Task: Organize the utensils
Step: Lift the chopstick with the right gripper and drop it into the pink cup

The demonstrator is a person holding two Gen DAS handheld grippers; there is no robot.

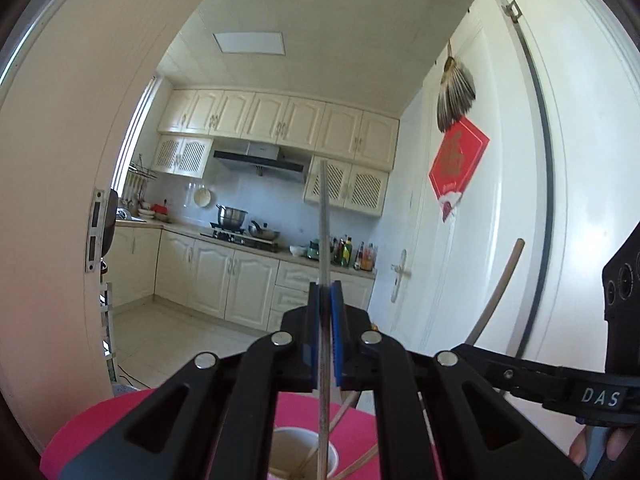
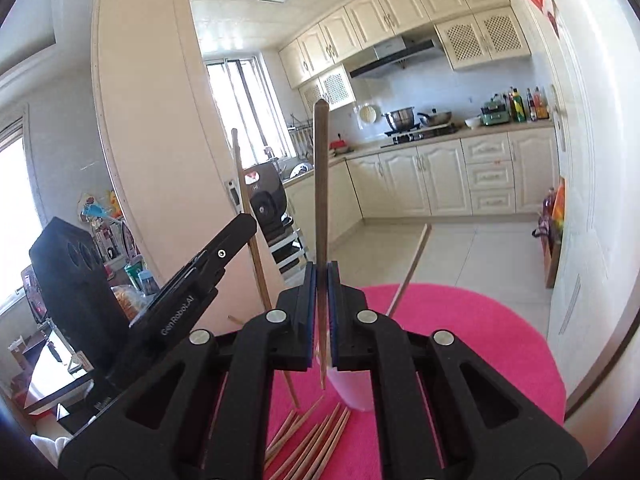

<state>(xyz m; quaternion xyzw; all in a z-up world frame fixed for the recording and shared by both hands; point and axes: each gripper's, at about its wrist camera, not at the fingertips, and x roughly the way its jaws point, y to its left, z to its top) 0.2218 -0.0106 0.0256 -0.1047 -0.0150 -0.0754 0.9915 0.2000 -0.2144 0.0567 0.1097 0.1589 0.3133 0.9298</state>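
Both claws grip upright chopsticks: the left claw (image 1: 325,332) holds its chopstick (image 1: 324,240) directly over the cup (image 1: 280,444); the right claw (image 2: 320,316) holds its stick (image 2: 321,184) beside.

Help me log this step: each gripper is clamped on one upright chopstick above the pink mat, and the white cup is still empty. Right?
Not quite. The left wrist view shows the white cup already holding chopsticks. The rest stands: left gripper and right gripper each clamp one upright chopstick above the pink mat.
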